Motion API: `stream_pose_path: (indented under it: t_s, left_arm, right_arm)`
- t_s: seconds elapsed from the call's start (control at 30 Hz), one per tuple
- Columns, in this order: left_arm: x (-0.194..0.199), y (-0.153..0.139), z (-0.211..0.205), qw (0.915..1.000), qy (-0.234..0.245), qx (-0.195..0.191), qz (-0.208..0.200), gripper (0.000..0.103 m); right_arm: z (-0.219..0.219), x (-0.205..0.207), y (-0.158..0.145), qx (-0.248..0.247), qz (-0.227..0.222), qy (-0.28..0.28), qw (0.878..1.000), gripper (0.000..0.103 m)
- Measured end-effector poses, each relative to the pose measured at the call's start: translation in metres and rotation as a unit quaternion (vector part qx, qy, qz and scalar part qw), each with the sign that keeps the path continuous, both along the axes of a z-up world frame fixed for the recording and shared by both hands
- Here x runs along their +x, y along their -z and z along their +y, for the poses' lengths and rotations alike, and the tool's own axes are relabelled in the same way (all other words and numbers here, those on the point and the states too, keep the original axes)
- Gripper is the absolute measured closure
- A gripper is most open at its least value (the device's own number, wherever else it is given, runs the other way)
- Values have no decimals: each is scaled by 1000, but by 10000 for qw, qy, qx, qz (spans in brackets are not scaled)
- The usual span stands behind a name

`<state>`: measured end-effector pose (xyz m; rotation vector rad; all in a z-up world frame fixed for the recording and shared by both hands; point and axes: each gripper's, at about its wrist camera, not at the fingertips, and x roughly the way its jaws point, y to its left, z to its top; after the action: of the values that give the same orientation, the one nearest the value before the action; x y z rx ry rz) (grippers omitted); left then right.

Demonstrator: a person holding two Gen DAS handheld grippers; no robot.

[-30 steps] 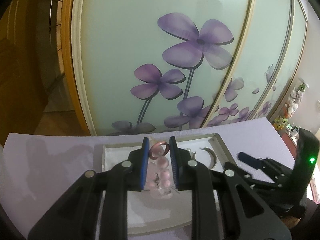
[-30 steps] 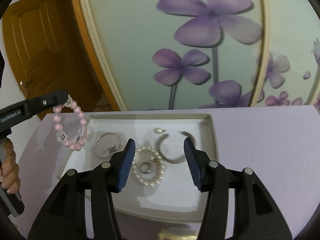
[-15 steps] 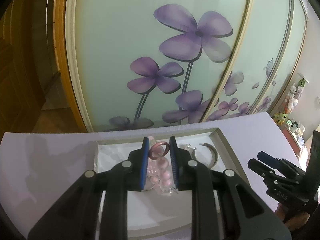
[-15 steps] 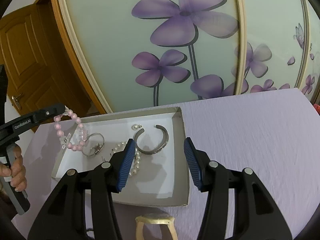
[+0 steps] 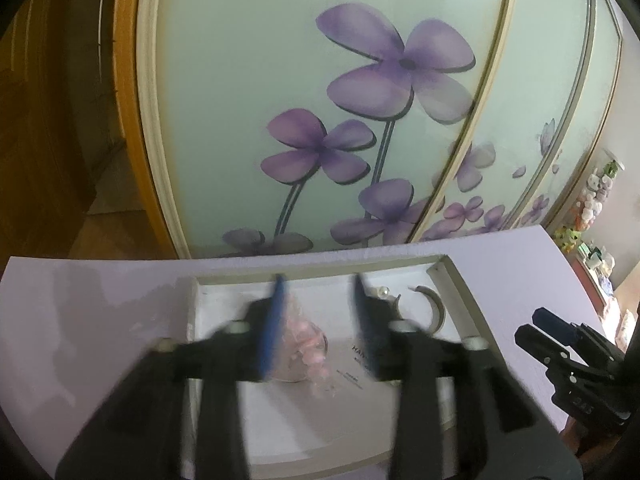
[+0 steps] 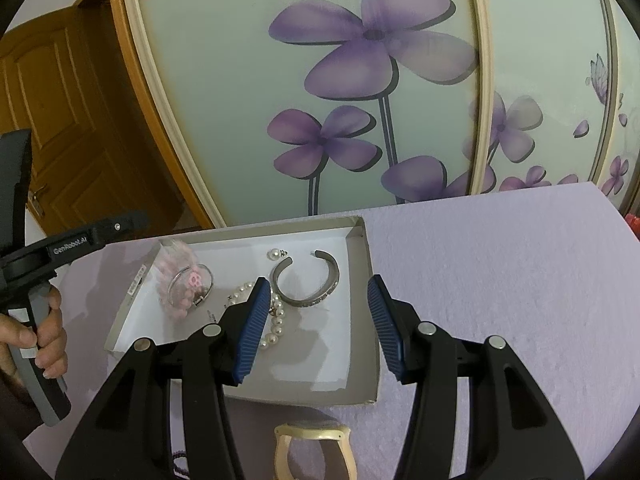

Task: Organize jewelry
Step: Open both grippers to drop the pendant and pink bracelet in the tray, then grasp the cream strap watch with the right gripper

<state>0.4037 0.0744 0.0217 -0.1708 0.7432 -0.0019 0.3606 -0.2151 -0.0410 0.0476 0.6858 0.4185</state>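
Observation:
A shallow white tray [image 6: 352,320] lies on the lilac table. In it lie a pink bead bracelet [image 6: 176,280], blurred, on a thin silver bangle [image 6: 202,270], a pearl bracelet [image 6: 276,320], a silver cuff [image 6: 320,296] and pearl earrings [image 6: 276,254]. My left gripper [image 5: 318,316] is open over the tray [image 5: 460,292], with the pink bracelet [image 5: 308,346] free below it. My right gripper [image 6: 316,324] is open and empty above the tray's near right part.
A gold-coloured stand [image 6: 312,448] sits in front of the tray's near edge, with dark beads [image 6: 180,466] beside it. A flowered sliding door [image 6: 360,80] stands behind the table. The right gripper also shows in the left wrist view [image 5: 552,332].
My left gripper opened and the pink bracelet dropped into the tray's left part. The right gripper drew back and to the right.

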Motion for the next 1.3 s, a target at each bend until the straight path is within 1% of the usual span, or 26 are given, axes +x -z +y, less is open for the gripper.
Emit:
stream_pose_path:
  t_s: [0.03,0.1,0.17,0.23,0.33,0.43,0.6,0.7,0.93,1.07,1.3]
  left_arm:
    - [-4,-2,1,10000,-28,1,-57,50]
    - [-13,-7,4,9999,-62,-23,-139,49]
    - [-26,-12,8,9996,-145,-59,-226,46]
    - [-39,-15,11,9993,-226,-89,-300,39]
    - [-66,-18,16,9985,-368,-68,-398,34]
    - [-95,-15,18,9976,-528,-15,-449,28]
    - [-135,0,19,9967,-724,69,-352,23]
    - [-149,8,20,9963,-804,107,-271,21]
    - [-178,22,21,9951,-980,74,-118,20]
    - [-186,28,21,9949,-1002,61,-33,20]
    - [-190,38,17,9954,-957,45,101,20]
  right_arm:
    - [-1,-2,-1,-4,-25,2,10000,51]
    - [-3,-9,-3,-25,-90,11,10000,50]
    - [-7,-16,-4,-43,-136,28,9999,48]
    - [-11,-23,-5,-41,-145,43,9999,46]
    - [-17,-35,-1,-27,-78,79,9999,46]
    - [-23,-49,7,-17,56,134,9999,44]
    - [-25,-67,20,-20,263,169,9995,42]
    - [-22,-75,23,-10,325,146,9994,39]
    - [-14,-85,30,-118,434,63,9990,38]
    - [-14,-87,40,-196,563,81,9982,34]
    - [-13,-87,53,-295,740,107,9968,34]
